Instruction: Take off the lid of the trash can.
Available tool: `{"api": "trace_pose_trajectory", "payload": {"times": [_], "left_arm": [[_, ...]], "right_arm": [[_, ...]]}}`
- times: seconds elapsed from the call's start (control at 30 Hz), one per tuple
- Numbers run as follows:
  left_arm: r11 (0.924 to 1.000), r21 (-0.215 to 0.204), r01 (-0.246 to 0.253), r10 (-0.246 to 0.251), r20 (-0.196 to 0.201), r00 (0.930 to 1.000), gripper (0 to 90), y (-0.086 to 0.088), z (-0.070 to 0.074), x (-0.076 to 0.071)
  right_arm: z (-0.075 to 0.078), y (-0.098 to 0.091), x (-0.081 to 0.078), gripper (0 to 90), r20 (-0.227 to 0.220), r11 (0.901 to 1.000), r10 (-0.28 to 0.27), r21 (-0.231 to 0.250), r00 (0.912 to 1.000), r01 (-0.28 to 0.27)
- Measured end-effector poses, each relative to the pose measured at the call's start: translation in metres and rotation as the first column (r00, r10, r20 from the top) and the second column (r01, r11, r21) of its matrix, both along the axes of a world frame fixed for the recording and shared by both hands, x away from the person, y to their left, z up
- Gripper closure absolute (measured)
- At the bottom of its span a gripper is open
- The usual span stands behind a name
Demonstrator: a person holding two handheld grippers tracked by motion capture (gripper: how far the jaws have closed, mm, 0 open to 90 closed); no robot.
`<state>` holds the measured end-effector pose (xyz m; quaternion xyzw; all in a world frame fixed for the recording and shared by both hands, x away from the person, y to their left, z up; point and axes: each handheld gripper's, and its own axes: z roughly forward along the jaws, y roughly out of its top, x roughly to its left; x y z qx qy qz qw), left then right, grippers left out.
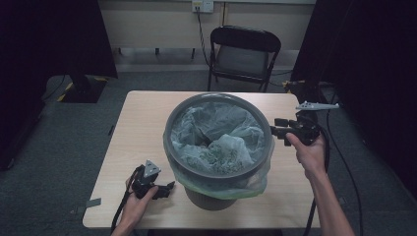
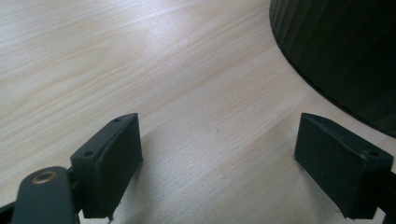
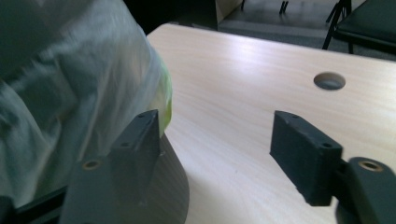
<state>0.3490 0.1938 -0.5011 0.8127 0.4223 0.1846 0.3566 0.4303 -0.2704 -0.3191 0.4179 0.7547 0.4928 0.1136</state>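
Note:
A round grey bin (image 1: 217, 97) stands in the middle of a light wooden table (image 1: 140, 123), lined with a translucent greenish bag (image 1: 216, 135) whose edge hangs over the rim. My left gripper (image 1: 168, 190) lies low on the table at the bin's front left, jaws open and empty. In the left gripper view the left gripper (image 2: 217, 149) has bare wood between its pads, and the bin's ribbed wall (image 2: 345, 51) rises at the upper right. My right gripper (image 1: 276, 127) hovers beside the rim's right side. In the right gripper view its open jaws (image 3: 215, 144) are empty, with the bag's overhang (image 3: 70, 79) just left of them.
A black folding chair (image 1: 243, 51) stands behind the table. A round cable hole (image 3: 329, 80) is cut in the tabletop beyond the right gripper. Cables trail from both grippers. Dark curtains flank the room on both sides.

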Motion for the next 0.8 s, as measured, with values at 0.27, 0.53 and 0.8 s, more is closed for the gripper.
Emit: {"api": "trace_pose_trajectory", "payload": {"times": [0.27, 0.53, 0.8], "left_arm": [[1.0, -0.001, 0.001, -0.001, -0.002, 1.0, 13.8, 0.0, 0.0, 0.0], [1.0, 0.006, -0.004, 0.004, -0.004, 1.0, 12.5, -0.002, 0.0, 0.001], [1.0, 0.003, -0.003, 0.003, -0.006, 1.0, 11.1, -0.003, 0.0, 0.001]], "right_arm": [[0.022, -0.004, 0.004, 40.9, 0.058, 0.9981, 0.0, 0.061, 0.9983, -0.003], [0.039, -0.004, 0.008, 49.0, 0.082, 0.9929, -0.012, 0.119, 0.9966, 0.002], [0.05, 0.009, 0.008, 58.7, 0.116, 0.983, 0.029, 0.177, 0.9928, -0.05]]}}
